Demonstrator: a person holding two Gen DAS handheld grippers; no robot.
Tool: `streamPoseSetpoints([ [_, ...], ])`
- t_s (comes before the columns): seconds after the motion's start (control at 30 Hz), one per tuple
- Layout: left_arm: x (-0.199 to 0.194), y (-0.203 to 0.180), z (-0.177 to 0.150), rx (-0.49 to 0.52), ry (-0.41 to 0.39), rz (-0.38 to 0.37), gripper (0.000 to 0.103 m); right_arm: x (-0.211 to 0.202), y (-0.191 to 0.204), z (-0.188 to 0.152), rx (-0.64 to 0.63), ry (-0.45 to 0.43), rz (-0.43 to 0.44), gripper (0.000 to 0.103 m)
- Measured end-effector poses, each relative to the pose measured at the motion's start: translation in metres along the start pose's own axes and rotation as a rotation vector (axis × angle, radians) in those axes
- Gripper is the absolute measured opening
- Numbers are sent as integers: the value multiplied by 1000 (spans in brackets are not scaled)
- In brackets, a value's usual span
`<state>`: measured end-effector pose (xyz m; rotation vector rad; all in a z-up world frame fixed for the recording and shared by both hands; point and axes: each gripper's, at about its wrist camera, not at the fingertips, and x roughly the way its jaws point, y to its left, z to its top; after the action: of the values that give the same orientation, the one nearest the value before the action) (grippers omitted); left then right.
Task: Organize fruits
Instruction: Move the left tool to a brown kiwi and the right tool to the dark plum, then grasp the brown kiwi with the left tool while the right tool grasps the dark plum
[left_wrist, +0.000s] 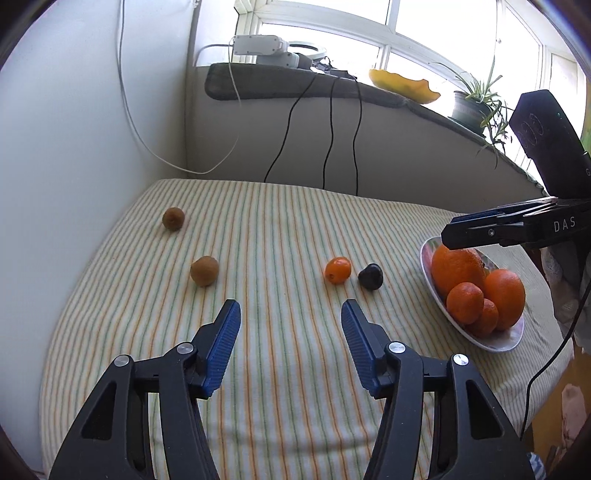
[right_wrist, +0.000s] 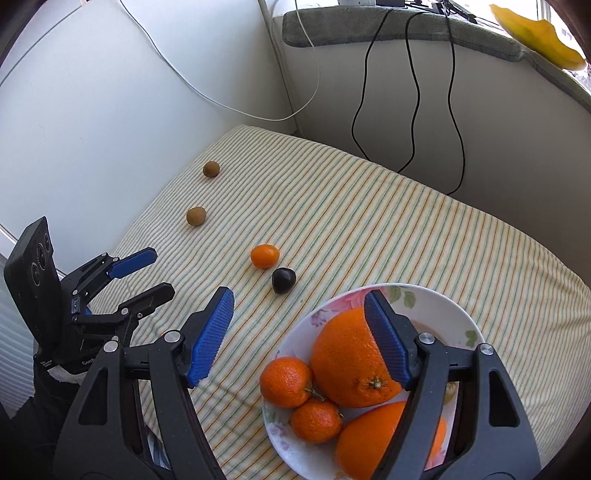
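A floral white plate (right_wrist: 436, 299) (left_wrist: 424, 258) holds two large oranges (right_wrist: 351, 362) and two small mandarins (right_wrist: 284, 382). On the striped cloth lie a small mandarin (left_wrist: 337, 270) (right_wrist: 264, 256), a dark plum (left_wrist: 370, 276) (right_wrist: 283, 280) and two brown kiwis (left_wrist: 204, 271) (left_wrist: 173, 218) (right_wrist: 195, 216) (right_wrist: 211, 169). My left gripper (left_wrist: 291, 308) (right_wrist: 157, 271) is open and empty, low over the cloth in front of the loose fruit. My right gripper (right_wrist: 299, 299) (left_wrist: 458, 229) is open and empty, hovering above the plate's left rim.
The cloth covers a table (left_wrist: 258, 206) set in a corner between white walls. Black cables (right_wrist: 413, 92) and a white cable (left_wrist: 140, 122) hang down behind it. A grey sill (left_wrist: 295, 85) carries a yellow bowl (left_wrist: 402, 86) and a potted plant (left_wrist: 476, 107).
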<state>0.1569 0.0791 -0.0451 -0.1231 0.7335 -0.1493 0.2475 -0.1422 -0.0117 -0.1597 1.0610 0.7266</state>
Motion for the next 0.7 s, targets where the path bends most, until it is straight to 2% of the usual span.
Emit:
streamPoseSetpoints([
  [0.2,15,27,7,-17,23,42,46,29,11,9,-8,65,0,55],
  [0.3,25,39,12,-35,38,48,41,41,16,14,-15,90,-5,49],
  [0.7,57,50,23,-32,79,66,38,79,21,27,-17,161,-40,40],
])
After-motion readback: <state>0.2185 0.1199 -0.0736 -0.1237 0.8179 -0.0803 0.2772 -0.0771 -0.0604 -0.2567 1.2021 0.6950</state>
